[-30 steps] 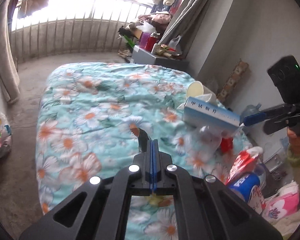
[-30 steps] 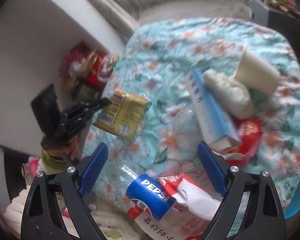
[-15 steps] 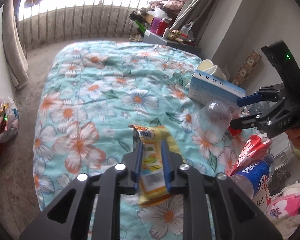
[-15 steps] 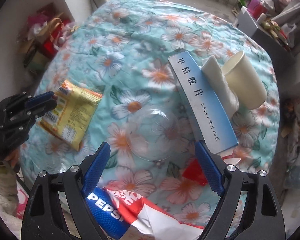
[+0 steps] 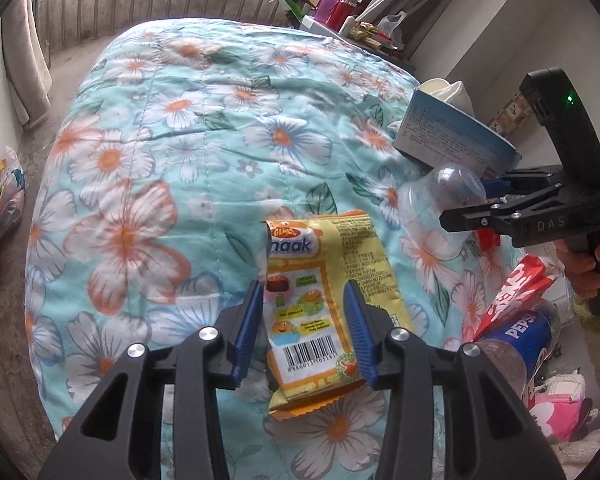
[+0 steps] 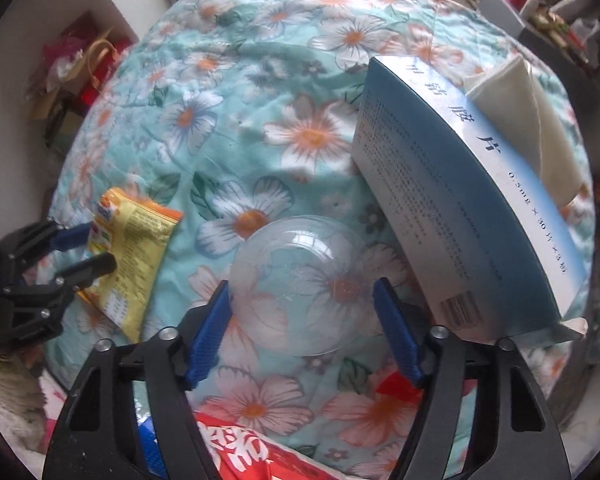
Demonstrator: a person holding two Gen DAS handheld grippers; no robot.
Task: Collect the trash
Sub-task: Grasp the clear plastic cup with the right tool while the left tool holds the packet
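A yellow snack wrapper [image 5: 312,304] lies flat on the floral quilt [image 5: 148,152]. My left gripper [image 5: 304,332] stands over the wrapper with its jaws opening, and the blue pads do not press on it. The right wrist view shows the same wrapper [image 6: 136,264] by the left gripper [image 6: 88,252]. A clear plastic cup [image 6: 300,280] lies on its side between the pads of my right gripper [image 6: 306,332]. Those jaws are closing and stand close to the cup on both sides without squeezing it. In the left wrist view the right gripper [image 5: 468,202] straddles the cup [image 5: 440,208].
A blue and white carton [image 6: 460,200] leans beside the cup, with a tissue [image 6: 520,108] behind it. A Pepsi bottle [image 5: 520,340] and a red and white wrapper [image 5: 516,284] sit at the bed's near edge. A full bag [image 5: 0,200] stands on the floor at the left.
The left jaws went from shut to apart, and the yellow wrapper now lies on the quilt between them. Both grippers came down. The right jaws narrowed around the clear cup.
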